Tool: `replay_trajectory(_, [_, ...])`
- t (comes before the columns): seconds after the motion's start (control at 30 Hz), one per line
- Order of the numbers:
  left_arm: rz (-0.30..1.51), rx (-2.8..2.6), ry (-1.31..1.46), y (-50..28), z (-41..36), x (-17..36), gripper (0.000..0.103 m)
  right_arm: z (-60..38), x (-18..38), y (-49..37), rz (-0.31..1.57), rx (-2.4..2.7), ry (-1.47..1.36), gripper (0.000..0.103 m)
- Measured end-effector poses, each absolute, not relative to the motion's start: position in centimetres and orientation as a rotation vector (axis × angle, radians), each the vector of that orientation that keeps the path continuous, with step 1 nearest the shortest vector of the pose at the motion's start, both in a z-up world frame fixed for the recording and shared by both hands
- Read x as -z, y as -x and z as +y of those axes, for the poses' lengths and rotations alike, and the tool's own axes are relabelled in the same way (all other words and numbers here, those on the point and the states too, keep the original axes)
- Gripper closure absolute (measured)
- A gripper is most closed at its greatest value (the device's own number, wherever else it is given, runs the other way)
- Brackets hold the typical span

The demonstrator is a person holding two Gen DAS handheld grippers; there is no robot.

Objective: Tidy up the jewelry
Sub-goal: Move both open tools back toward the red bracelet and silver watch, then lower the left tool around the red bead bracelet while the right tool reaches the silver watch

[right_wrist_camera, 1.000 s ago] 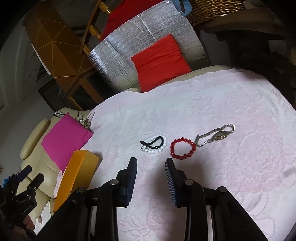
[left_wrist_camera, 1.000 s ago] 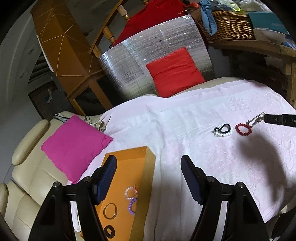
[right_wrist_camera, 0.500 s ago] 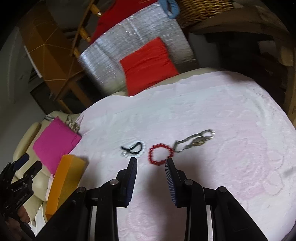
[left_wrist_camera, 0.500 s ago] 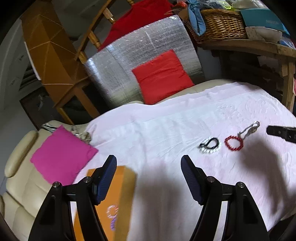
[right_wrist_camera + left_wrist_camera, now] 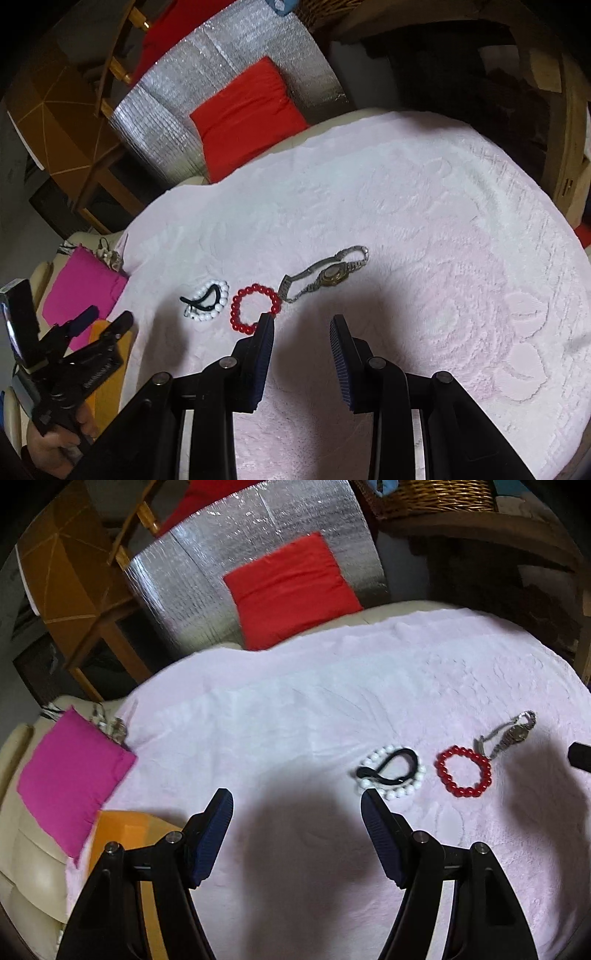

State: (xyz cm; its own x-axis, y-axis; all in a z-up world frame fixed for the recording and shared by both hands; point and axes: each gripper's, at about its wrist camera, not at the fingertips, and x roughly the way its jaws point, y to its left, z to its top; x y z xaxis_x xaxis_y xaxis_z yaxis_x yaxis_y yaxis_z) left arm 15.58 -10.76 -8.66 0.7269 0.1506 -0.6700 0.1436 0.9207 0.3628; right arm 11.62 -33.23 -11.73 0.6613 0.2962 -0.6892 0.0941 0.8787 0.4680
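Note:
Three pieces lie in a row on the pale pink cloth: a white bead bracelet with a black band, a red bead bracelet and a silver watch. They also show in the right wrist view: white bracelet, red bracelet, watch. My left gripper is open and empty, just left of and nearer than the white bracelet. My right gripper is open and empty, its left finger beside the red bracelet. The orange box sits at lower left.
A magenta cushion lies left of the cloth on a cream seat. A red cushion leans on a silver foil panel behind. A wicker basket on a wooden shelf stands at the back right.
My left gripper has moved right from above the orange box toward the white bracelet. My right gripper has moved closer to the red bracelet and watch and has opened wider.

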Motion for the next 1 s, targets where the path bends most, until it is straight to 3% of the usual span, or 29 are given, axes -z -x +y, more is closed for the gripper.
replay_trajectory(1.0, [0.887, 0.258, -0.315, -16.3, -13.4, 13.2, 0.03, -37.8, 16.1, -19.6, 0.904, 0.016, -0.536, 0.069])
